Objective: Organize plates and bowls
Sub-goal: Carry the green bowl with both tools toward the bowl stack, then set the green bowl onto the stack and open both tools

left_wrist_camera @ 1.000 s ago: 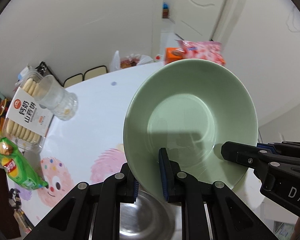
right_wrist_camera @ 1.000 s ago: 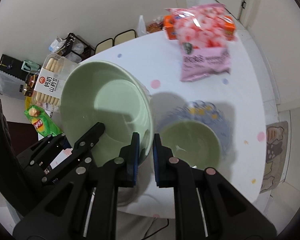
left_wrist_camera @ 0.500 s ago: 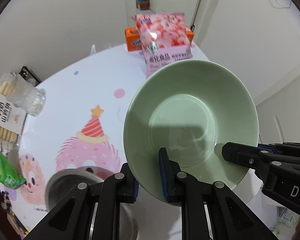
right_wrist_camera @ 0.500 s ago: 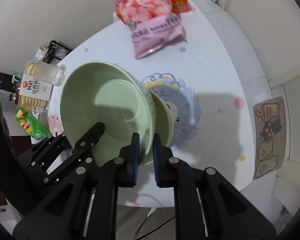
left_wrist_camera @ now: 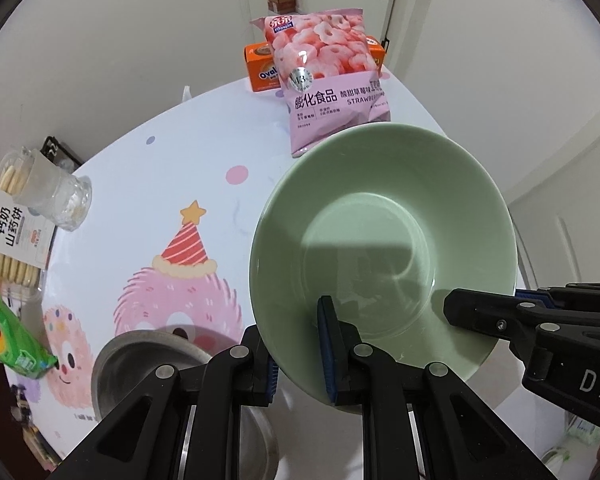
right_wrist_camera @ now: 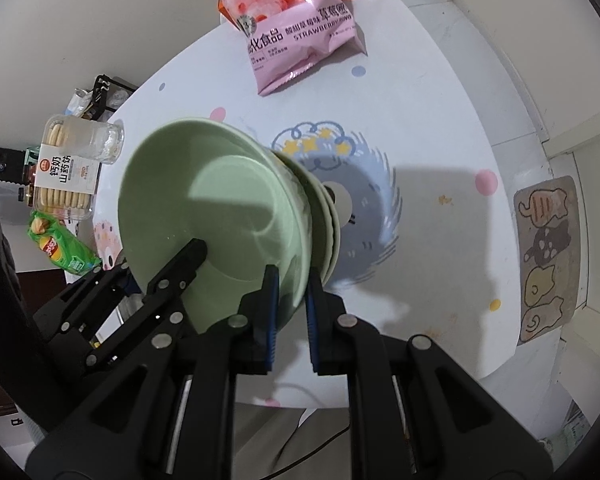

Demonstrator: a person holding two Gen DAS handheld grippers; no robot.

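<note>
Bowl (left_wrist_camera: 384, 240) – pale green, glossy, tilted, rim clamped by left tongs (left_wrist_camera: 298, 356) and right tongs (right_wrist_camera: 289, 312)

Left gripper (left_wrist_camera: 300, 350) clamped on green bowl (left_wrist_camera: 380, 240) rim; right gripper (right_wrist_camera: 290, 312) clamped on opposite rim; both angled steeply downward.

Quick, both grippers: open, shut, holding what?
Left gripper: shut on the wide pale green ceramic bowl.
Right gripper: shut on the same bowl's rim.
</note>
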